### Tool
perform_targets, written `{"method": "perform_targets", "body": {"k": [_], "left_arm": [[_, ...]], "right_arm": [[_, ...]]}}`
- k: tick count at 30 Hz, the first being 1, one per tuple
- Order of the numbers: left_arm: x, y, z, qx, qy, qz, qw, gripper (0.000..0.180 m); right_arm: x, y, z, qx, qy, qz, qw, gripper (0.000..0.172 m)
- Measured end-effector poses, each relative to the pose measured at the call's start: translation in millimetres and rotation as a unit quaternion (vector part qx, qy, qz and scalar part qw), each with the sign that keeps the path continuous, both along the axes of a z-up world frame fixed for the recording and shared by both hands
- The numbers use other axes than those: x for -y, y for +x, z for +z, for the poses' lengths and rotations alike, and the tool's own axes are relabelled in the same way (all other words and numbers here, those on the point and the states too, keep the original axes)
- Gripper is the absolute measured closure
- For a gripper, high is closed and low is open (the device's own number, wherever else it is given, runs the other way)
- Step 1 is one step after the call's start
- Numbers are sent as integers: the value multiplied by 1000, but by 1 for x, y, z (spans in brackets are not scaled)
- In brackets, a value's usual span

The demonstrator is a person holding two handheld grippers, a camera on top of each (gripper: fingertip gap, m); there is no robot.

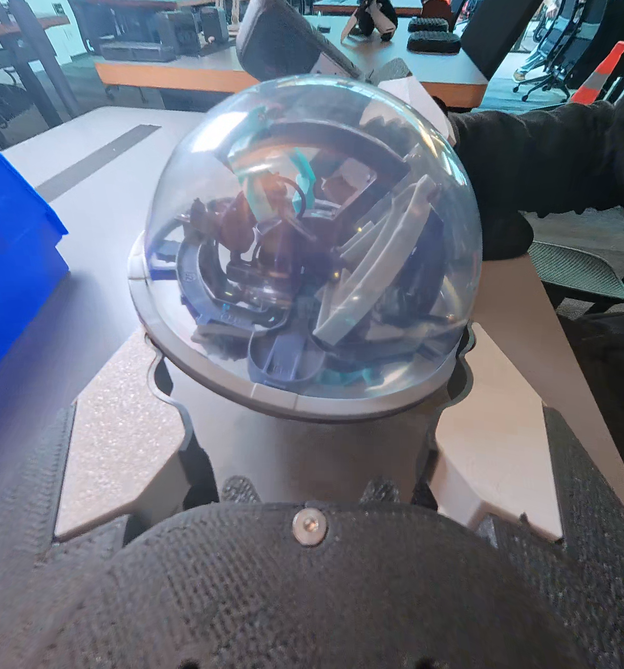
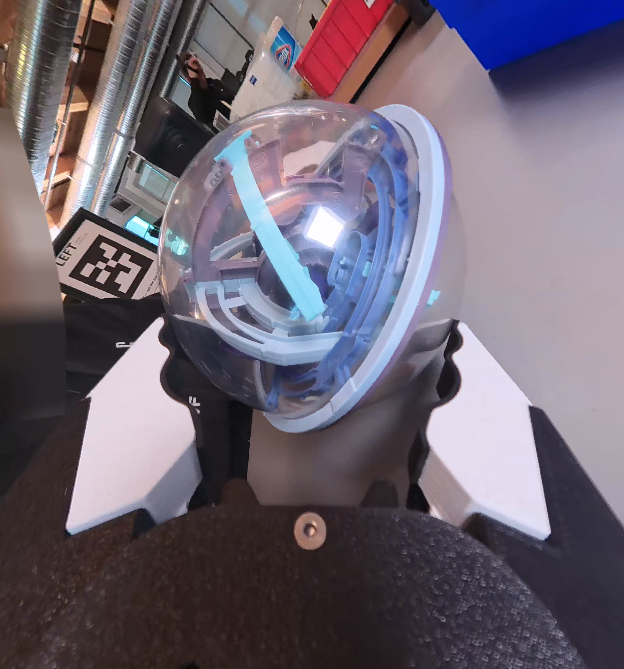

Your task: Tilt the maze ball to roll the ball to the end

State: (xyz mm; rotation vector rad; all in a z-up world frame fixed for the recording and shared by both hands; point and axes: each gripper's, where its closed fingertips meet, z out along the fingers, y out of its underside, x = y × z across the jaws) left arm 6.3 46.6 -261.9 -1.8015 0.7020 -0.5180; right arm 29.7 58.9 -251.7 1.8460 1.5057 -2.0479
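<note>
Clear plastic maze sphere with grey equator ring (image 1: 303, 231) sits dead ahead between both claws, over the grey table (image 1: 97, 152); left gripper (image 1: 308, 347) and right gripper (image 2: 310, 347) both pinch it; ring tilted, inner ball not visible

Left claw (image 1: 305, 362) clamped on clear maze ball (image 1: 303, 231); blue bin (image 1: 10, 260) left on grey table (image 1: 97, 152).

Textured black gripper bodies, white angular fingers (image 1: 122, 427) with black scalloped pads, silver screw (image 2: 310, 531), black sleeve (image 1: 542, 159).
</note>
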Motion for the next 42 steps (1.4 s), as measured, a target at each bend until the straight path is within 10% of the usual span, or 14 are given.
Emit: {"method": "perform_targets", "body": {"k": [20, 33, 42], "left_arm": [[0, -9, 33, 40, 67, 5, 997, 33], [1, 1, 30, 17, 81, -3, 997, 31], [-1, -3, 30, 28, 77, 6, 997, 33]], "right_arm": [[-16, 3, 23, -147, 290, -58, 944, 37], [-11, 5, 24, -169, 321, -63, 930, 37], [-1, 13, 21, -203, 453, -33, 867, 39]]}}
